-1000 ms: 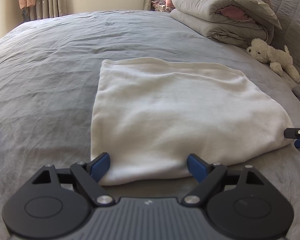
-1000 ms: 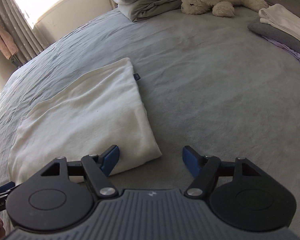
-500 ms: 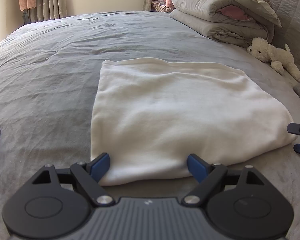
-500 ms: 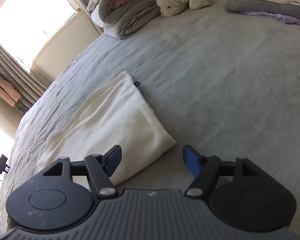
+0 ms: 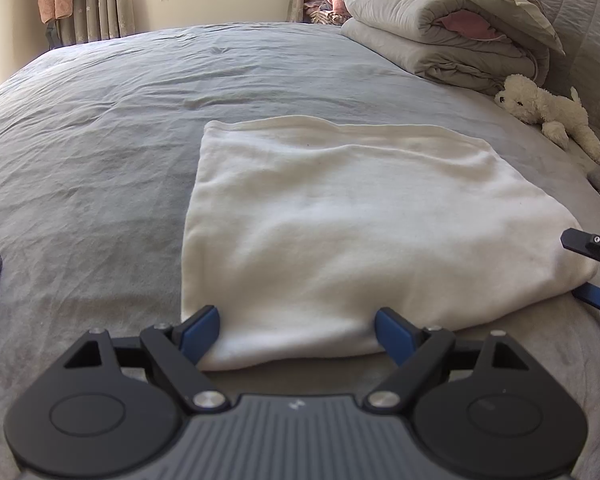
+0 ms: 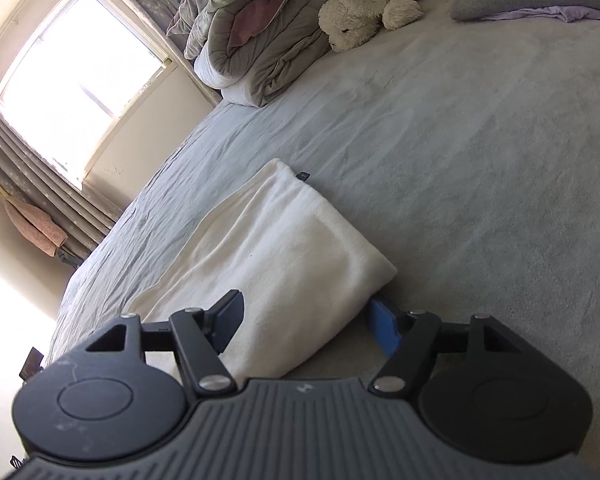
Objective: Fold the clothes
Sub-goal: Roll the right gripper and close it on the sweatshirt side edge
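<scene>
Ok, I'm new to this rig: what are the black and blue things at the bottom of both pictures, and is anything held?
Those are two hand-held grippers, each carrying its own camera looking along its fingers. The left gripper straddles the near edge of the folded white garment lying on the grey bed. The right gripper straddles its right corner, one finger above and one below. Both are open, so nothing is gripped. A plush dog and a folded duvet lie farther back.

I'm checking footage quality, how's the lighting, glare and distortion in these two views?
Left wrist view: even daylight, the white folded cloth sharp, fisheye bending the bed edges, dark corners. Right wrist view: the window blown out to white glare, horizon strongly tilted, the stuffed dog still clear, soft shadow beside the cloth's fold.
</scene>
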Action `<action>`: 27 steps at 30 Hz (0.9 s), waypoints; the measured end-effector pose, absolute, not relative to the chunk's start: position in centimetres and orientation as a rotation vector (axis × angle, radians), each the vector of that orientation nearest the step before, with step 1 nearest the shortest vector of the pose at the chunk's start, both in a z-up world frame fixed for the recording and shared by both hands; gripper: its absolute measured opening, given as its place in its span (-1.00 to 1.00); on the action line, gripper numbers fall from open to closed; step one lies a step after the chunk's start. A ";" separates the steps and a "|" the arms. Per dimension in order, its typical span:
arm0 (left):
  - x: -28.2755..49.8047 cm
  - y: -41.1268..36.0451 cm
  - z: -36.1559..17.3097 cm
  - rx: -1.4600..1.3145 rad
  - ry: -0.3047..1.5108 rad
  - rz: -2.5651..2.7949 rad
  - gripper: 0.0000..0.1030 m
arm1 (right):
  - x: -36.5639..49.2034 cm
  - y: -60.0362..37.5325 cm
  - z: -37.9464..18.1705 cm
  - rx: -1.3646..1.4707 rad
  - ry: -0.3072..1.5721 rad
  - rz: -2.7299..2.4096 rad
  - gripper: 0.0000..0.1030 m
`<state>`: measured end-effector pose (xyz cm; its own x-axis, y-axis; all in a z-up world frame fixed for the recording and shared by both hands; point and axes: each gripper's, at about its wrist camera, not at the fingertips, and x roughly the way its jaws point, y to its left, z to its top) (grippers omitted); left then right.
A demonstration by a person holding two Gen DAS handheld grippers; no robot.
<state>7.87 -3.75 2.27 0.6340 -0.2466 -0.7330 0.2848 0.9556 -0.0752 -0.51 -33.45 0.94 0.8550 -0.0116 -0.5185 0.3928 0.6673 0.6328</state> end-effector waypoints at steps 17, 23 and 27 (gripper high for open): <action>7.9 -3.7 2.3 0.049 0.831 -0.305 0.68 | 0.8 -32.7 0.6 0.725 0.471 -0.256 -0.47; 7.8 -3.8 2.3 0.050 0.831 -0.304 0.68 | 0.7 -31.8 2.0 0.640 0.436 -0.236 -0.63; 7.8 -3.8 2.3 0.050 0.831 -0.304 0.68 | 0.8 -32.7 1.2 0.723 0.460 -0.241 -0.55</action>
<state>7.81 -3.79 2.30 0.6337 -0.2460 -0.7335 0.2848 0.9557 -0.0744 0.80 -32.75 1.20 0.8737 -0.0545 -0.4834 0.3660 0.7281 0.5795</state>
